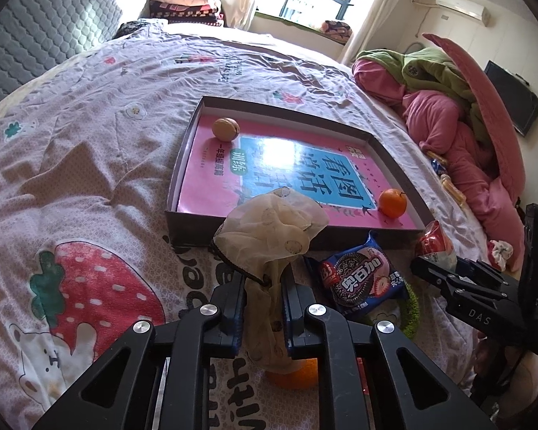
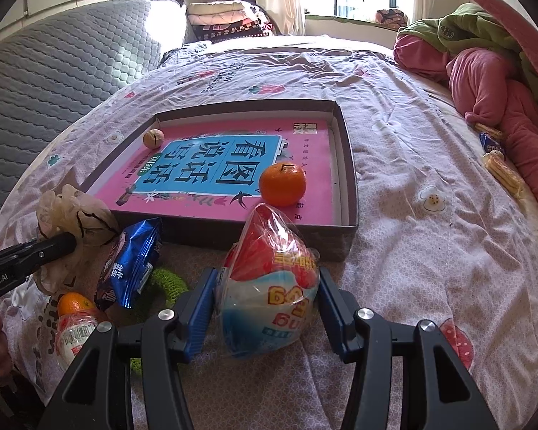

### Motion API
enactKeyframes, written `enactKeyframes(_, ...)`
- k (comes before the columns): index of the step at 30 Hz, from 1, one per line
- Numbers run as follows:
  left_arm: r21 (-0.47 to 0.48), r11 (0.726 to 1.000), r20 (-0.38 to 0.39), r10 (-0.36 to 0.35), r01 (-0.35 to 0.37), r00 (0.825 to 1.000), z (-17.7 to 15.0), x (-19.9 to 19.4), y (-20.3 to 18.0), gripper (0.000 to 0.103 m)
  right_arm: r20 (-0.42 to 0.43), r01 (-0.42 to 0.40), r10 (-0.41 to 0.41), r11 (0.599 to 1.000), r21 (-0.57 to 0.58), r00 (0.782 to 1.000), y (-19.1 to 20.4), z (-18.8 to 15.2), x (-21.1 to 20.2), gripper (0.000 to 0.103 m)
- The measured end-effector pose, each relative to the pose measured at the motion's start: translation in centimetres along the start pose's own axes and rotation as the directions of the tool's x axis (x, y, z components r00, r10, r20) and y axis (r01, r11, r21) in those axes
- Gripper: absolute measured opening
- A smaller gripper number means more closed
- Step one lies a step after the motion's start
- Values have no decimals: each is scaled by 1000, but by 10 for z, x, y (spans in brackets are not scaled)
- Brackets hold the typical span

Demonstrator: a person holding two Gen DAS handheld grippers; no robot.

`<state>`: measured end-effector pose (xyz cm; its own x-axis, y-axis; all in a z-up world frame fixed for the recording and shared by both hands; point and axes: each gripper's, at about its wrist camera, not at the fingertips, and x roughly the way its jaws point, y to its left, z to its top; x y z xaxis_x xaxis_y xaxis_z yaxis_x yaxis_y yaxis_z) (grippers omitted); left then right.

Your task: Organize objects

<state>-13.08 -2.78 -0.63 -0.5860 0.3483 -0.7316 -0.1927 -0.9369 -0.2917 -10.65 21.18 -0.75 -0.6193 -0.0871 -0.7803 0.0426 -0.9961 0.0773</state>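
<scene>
A shallow box [image 1: 183, 150] [image 2: 348, 165] lies on the bed with a pink book, a walnut [image 1: 225, 128] [image 2: 153, 138] and an orange [image 1: 392, 202] [image 2: 282, 184] inside. My left gripper [image 1: 263, 286] is shut on a beige sheer scrunchie [image 1: 272, 225] [image 2: 71, 215], held just before the box's near wall. My right gripper [image 2: 267, 304] [image 1: 434, 268] is shut on a red and white plastic snack packet [image 2: 272, 286] [image 1: 432, 242], near the box's front right corner.
A blue cookie packet [image 1: 362, 279] [image 2: 132, 261], a green knitted ring [image 2: 168, 283], a second orange [image 1: 294, 376] [image 2: 73, 302] and a small bottle [image 2: 73, 337] lie on the patterned bedsheet in front of the box. Pink and green bedding [image 1: 448, 114] and snack packets [image 2: 498, 165] lie at the right.
</scene>
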Motion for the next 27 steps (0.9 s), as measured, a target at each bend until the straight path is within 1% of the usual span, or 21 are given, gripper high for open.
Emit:
enactKeyframes(16, -3, 1000, 39, 6, -6, 999, 1, -15, 9, 16, 22, 31, -31, 999, -21, 999, -2, 1, -6, 54)
enactKeyframes(27, 37, 999, 75, 0, -3, 997, 1, -23, 0, 10, 34, 32, -31, 999, -29, 999, 2, 2, -8, 54)
